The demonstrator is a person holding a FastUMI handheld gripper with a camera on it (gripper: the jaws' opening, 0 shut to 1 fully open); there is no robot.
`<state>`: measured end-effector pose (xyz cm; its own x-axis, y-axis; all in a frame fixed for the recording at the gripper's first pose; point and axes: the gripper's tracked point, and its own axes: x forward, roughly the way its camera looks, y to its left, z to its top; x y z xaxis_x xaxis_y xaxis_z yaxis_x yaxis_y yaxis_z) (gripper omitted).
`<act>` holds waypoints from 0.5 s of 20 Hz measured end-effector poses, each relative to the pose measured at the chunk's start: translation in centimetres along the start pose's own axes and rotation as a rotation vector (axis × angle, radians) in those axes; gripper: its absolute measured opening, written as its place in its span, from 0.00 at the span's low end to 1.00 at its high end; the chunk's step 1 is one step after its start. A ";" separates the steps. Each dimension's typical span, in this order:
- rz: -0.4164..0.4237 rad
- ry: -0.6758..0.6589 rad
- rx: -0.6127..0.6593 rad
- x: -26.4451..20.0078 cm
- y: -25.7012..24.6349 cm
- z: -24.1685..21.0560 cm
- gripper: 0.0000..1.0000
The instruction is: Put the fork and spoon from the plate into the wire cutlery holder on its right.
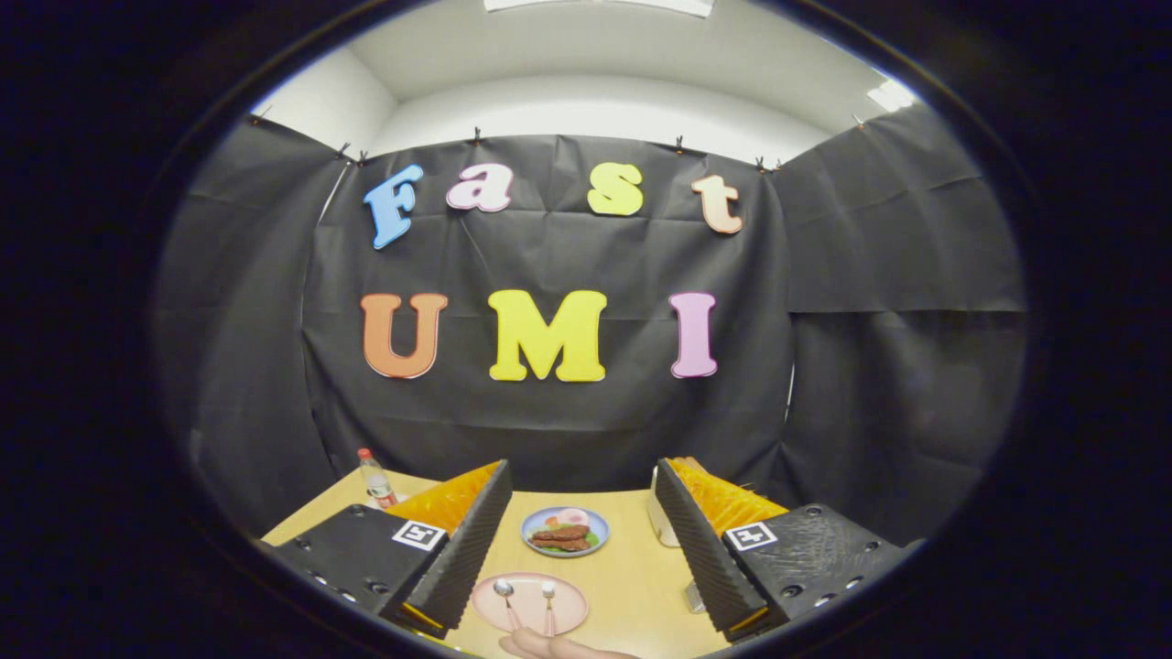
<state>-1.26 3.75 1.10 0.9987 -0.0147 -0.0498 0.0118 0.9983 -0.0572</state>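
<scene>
A pink plate [568, 599] lies on the wooden table [632, 577], low between my fingers. On it rest a spoon [504, 593] on the left and a fork [548, 599] on the right, handles pointing toward me. My gripper [579, 513] stands open above the table, its two black ribbed fingers [467, 549] wide apart with nothing between them. A small part of a metal wire object [694, 597] peeks out beside the right finger; I cannot tell whether it is the cutlery holder.
A blue plate [565, 530] with food sits beyond the pink plate. A small bottle [376, 480] with a red cap stands at the far left of the table. A pale container [661, 522] stands behind the right finger. A person's hand [558, 648] shows near the pink plate's close rim.
</scene>
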 end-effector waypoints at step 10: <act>0.023 0.069 -0.069 3.7 -2.0 -2.5 0.95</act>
<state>2.28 1.52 -1.42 0.9927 0.0020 -0.1206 -0.0170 0.9922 -0.1232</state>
